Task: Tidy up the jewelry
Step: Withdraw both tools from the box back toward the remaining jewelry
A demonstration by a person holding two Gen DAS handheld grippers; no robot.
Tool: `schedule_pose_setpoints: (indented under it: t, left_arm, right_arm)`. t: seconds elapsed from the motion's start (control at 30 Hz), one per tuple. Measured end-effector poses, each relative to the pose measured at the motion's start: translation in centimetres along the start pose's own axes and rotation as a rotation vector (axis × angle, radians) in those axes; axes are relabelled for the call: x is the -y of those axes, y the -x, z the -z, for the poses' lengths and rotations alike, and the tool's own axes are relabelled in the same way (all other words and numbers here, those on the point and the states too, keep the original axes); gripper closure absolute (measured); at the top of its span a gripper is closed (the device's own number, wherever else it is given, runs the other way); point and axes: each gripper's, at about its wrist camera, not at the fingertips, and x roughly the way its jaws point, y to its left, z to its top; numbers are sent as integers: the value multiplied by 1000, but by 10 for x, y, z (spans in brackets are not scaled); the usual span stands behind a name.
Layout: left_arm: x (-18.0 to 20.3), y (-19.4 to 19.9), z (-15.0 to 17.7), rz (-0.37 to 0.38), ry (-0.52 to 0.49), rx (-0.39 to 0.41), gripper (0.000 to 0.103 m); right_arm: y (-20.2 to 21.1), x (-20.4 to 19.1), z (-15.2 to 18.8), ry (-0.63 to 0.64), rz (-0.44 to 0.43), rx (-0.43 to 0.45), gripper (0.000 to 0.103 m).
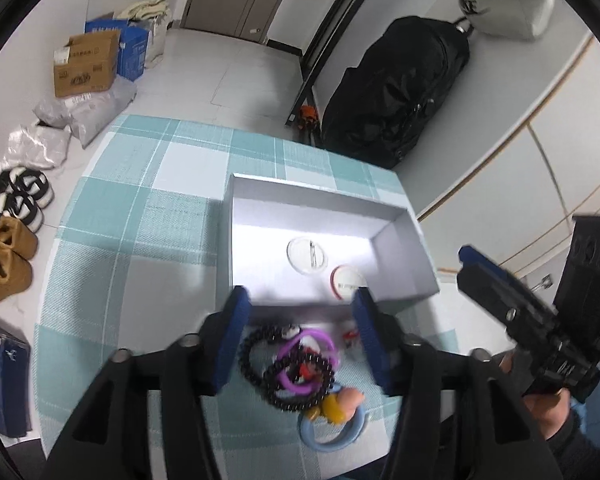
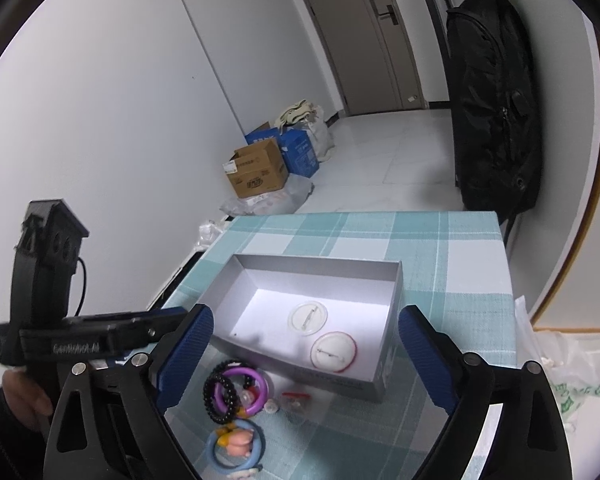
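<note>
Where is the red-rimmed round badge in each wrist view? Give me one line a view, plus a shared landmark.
Left wrist view: the red-rimmed badge lies in the grey box's near right corner, just above the right finger's tip.
Right wrist view: it lies lower centre, on the box floor near the front wall.
Shared landmark: the white round badge lies beside it, farther into the box.

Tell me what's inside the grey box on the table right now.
Inside the grey box lie two round pin badges: a white one and a red-rimmed one, pin sides up, apart. The near wall hides a strip of floor; the badge faces cannot be seen.
</note>
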Motion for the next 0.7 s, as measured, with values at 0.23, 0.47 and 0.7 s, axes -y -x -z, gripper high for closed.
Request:
schedule_pose_setpoints:
  t: [0.23, 0.47, 0.7]
  left_arm:
    - [13, 1, 27, -56, -93, -26, 45]
    - [18, -11, 43, -105, -133, -77, 45]
    - [20, -23, 52, -166, -174, -120, 45]
  right_arm:
    - [9, 2, 8, -36, 4, 4, 8]
    - [15, 0, 19, -57, 2, -11, 6]
    - [16, -3, 26, -64, 4, -34, 5]
